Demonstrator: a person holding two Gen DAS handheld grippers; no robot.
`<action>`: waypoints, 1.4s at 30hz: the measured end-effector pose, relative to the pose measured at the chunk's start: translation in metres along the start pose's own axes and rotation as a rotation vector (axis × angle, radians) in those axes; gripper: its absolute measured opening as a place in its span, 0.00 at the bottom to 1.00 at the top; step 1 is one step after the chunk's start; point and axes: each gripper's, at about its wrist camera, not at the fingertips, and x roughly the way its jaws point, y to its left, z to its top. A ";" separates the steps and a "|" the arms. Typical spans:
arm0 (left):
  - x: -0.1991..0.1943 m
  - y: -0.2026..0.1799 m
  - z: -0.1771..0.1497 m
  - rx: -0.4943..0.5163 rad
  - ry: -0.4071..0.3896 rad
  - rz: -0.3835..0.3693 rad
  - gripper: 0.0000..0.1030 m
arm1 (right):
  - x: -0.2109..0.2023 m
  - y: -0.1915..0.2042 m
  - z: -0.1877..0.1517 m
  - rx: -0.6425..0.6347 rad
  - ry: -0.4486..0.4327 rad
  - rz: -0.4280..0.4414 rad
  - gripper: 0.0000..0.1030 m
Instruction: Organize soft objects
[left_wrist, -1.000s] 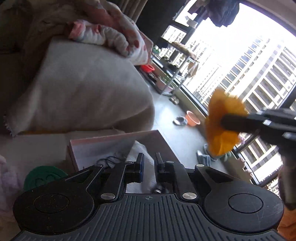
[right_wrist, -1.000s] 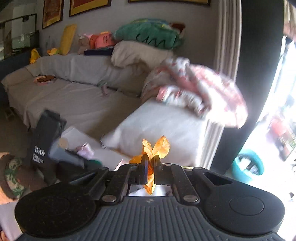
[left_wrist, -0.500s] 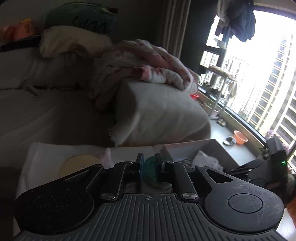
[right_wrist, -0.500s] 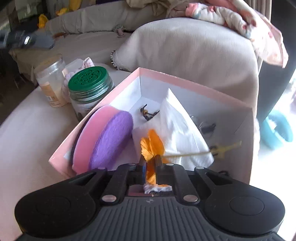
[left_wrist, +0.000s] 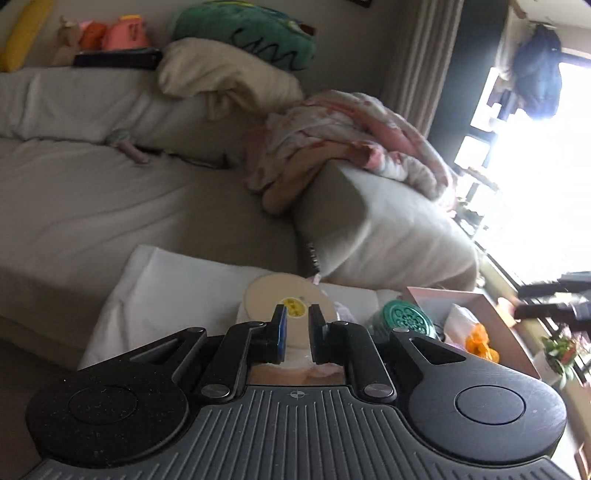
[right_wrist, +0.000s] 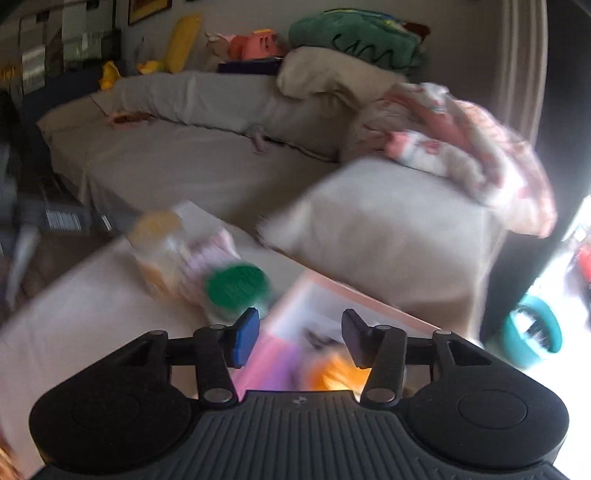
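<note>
Right gripper held with fingers spread wide, nothing between them, above the near end of the pink box. Orange soft thing lying in the box just below those fingers, beside a purple pad (both smeared by blur, outlines unclear). Green-lidded jar standing just outside the box's left wall, with a beige-lidded jar beyond it, both on the white cloth. Left gripper held low over that cloth, fingers close but parted by a narrow gap, gripping nothing; beige jar lid seen straight through the gap and blocking whatever lay behind it. Green lid to the right of it, then the box with the orange thing resting inside against crumpled white tissue. Right gripper's dark fingers reaching in from the right edge of the left view, apart from the orange thing. Grey cushion rising close behind jars and box, a pink floral blanket heaped on top. Sofa stretching left, with a cream pillow and green plush on its back. Teal basin on the floor by the bright window.
</note>
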 end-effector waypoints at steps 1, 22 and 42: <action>0.000 0.002 0.001 0.008 -0.002 -0.009 0.13 | 0.010 0.003 0.014 0.056 0.027 0.036 0.48; -0.026 0.057 -0.019 0.006 0.080 -0.090 0.13 | 0.227 0.058 0.089 0.274 0.380 0.057 0.02; -0.030 0.018 -0.052 0.013 0.091 -0.173 0.13 | 0.078 0.119 -0.005 0.027 0.352 0.318 0.04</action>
